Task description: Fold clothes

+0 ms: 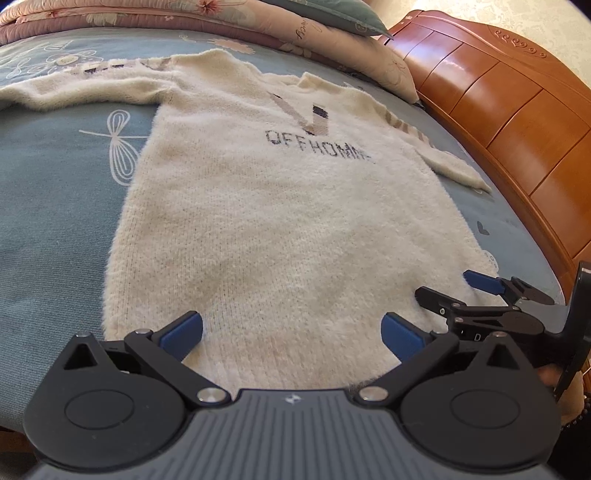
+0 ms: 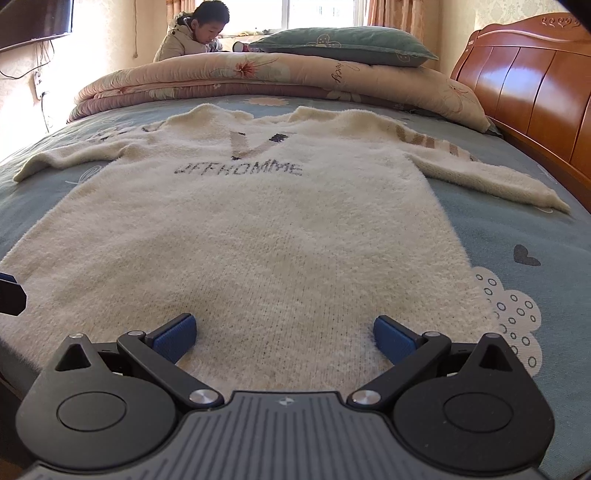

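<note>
- Bedroom; bed [image 2: 535,229] with blue-grey printed sheet fills both views; wooden headboard [image 2: 524,88] along the right of the frame; folded quilt [image 2: 229,79] and green pillow [image 2: 343,46] stacked at the top; a seated person [image 2: 192,33] beyond the bed in the upper left, by the window.
- Sweater [image 2: 240,229], cream and fuzzy, lies flat and face up across the centre of the frame; lettering at upper centre; hem at the bottom, nearest the claws; both sleeves spread outwards to left and right.
- Left claw [image 1: 293,334] wide open over the hem, nothing between the pads; right claw [image 2: 284,334] likewise spread wide over the hem, not gripping.
- Right claw also visible at the lower right of the left wrist view [image 1: 480,295], just beside the sweater's right hem corner.
- Handling, judged: soft, light, limp knit; will sag and stretch when lifted; fuzzy pile should give the pads good purchase; likely holds are the hem corners or the sleeve cuffs.
- Edges and room: right sleeve [image 2: 498,181] ends near the headboard side, little margin there; left sleeve [image 2: 74,155] has more sheet around it; quilt stack limits room at the top; open sheet at lower right.
</note>
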`<act>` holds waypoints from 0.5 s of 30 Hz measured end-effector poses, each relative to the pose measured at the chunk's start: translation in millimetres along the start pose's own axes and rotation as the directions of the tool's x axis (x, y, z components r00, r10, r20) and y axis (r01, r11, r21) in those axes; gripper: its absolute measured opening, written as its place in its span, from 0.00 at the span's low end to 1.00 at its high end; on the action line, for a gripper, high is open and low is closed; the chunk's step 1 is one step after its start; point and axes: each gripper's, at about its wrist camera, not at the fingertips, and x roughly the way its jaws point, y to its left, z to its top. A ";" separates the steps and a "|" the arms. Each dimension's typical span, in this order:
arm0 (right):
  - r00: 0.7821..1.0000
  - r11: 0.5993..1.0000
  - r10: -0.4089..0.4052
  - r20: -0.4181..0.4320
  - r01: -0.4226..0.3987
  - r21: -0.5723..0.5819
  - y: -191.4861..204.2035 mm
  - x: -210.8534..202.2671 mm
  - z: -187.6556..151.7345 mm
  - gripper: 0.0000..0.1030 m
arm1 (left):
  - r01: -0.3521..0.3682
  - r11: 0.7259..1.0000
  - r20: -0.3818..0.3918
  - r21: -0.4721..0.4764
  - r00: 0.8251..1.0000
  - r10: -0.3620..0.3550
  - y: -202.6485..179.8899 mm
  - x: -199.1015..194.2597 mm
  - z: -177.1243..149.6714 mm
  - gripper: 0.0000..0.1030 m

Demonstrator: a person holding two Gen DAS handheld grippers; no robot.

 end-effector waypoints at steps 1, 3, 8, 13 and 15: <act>1.000 1.000 0.001 0.001 -0.001 0.000 0.2 -1.1 -0.2 1.00 | 0.004 1.000 0.011 -0.005 1.000 -0.004 -1.3 -1.7 3.8 0.99; 1.000 0.999 0.012 0.009 -0.012 0.039 -5.3 -4.0 0.3 1.00 | 0.013 1.000 0.022 -0.020 1.000 -0.012 -4.9 -2.5 12.2 0.99; 1.000 0.988 0.017 0.026 -0.020 0.150 -22.6 -9.6 2.2 1.00 | -0.002 1.000 0.023 -0.007 1.000 0.003 -22.7 10.5 21.0 0.99; 1.000 0.969 0.024 0.020 -0.028 0.247 -44.4 -11.0 0.3 1.00 | -0.031 0.999 -0.016 0.016 0.999 0.031 -36.1 34.9 16.1 0.99; 0.999 0.961 0.037 0.021 -0.041 0.273 -51.3 -12.0 -1.1 1.00 | -0.051 0.999 -0.021 0.016 0.998 0.051 -36.4 42.2 11.3 0.99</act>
